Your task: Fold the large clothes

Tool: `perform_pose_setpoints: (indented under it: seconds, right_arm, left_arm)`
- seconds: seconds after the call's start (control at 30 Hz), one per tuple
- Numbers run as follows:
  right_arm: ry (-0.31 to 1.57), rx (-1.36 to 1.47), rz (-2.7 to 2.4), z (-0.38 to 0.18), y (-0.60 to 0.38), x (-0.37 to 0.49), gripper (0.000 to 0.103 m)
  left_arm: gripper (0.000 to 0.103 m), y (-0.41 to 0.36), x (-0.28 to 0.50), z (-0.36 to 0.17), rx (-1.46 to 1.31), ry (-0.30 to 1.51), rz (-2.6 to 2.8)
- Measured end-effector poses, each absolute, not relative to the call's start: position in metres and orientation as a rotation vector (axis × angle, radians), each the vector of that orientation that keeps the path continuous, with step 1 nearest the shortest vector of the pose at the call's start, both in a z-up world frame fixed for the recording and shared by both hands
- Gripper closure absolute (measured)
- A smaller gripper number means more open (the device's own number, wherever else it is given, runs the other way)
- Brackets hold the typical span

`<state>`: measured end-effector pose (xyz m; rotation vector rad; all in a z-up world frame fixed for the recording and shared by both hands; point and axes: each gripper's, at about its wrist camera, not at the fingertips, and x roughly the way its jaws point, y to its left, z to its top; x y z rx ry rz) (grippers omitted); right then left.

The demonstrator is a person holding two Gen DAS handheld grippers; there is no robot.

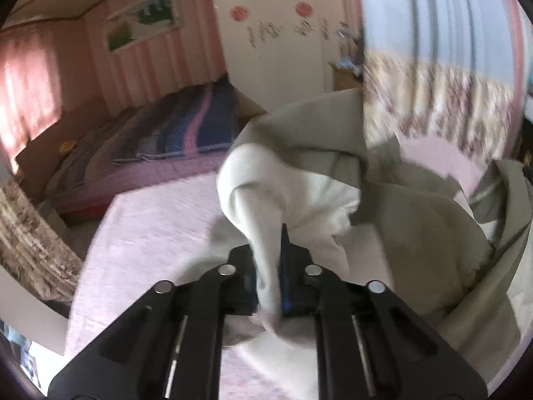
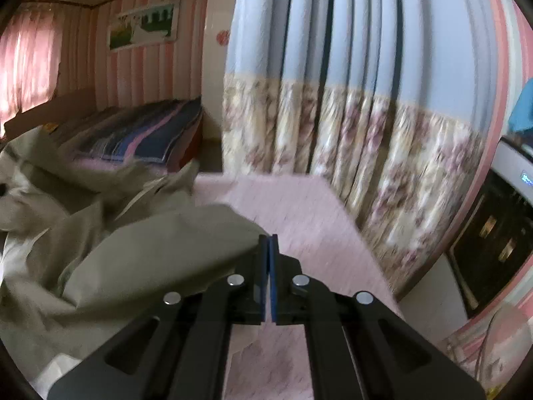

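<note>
A floral curtain (image 2: 383, 153) hangs close along the pink tabletop's (image 2: 299, 220) far-right edge. The khaki garment (image 1: 333, 173) lies bunched on it. The left hand-held gripper (image 1: 271, 266) is clamped on a pale fold; the right hand-held gripper (image 2: 269, 263) pinches a khaki edge. A bed (image 1: 173, 133) stands beyond; the tabletop's left side lies bare.

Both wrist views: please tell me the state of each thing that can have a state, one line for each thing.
left gripper: shut on a pale fold of the garment.
right gripper: shut, an edge of the garment pinched between its pads.
garment: khaki, crumpled, not folded, partly lifted off the table.
table: covered with a pink cloth.
curtain: drawn, hanging behind the table.
</note>
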<state>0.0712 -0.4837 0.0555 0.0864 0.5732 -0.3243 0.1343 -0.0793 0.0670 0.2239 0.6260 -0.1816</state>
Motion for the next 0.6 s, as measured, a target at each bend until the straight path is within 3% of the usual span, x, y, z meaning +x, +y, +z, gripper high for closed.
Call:
perform_pose_setpoints:
  seconds: [0.13,0.2,0.43,0.47,0.5,0.53,0.57,0.6]
  right_arm:
    - [0.457,0.033,-0.509,0.102,-0.522,0.086,0.103]
    - [0.501,0.107,-0.487,0.121,-0.554,0.104,0.103]
    - [0.597,0.125,-0.356,0.102,-0.525,0.107,0.100]
    - [0.633,0.148,-0.332,0.087,-0.516,0.103,0.095]
    - [0.651,0.165,-0.313,0.077,-0.508,0.098,0.067]
    - [0.670,0.177,-0.293,0.066,-0.501,0.093,0.029]
    - [0.694,0.186,-0.269,0.053,-0.490,0.087,0.021]
    - [0.698,0.186,-0.245,0.044,-0.481,0.080,0.020]
  left_arm:
    - [0.102,-0.042,0.125,0.114,0.192,0.570,-0.139]
    - [0.101,-0.033,0.129,0.121,0.218,0.569,-0.113]
    - [0.099,0.031,0.173,0.065,0.216,0.674,0.035]
    - [0.099,0.041,0.181,0.054,0.208,0.702,0.053]
    - [0.099,0.054,0.190,0.041,0.206,0.735,0.078]
    - [0.099,0.062,0.193,0.032,0.213,0.749,0.092]
    - [0.099,0.068,0.194,0.024,0.221,0.755,0.094]
    - [0.099,0.075,0.192,0.020,0.232,0.757,0.100]
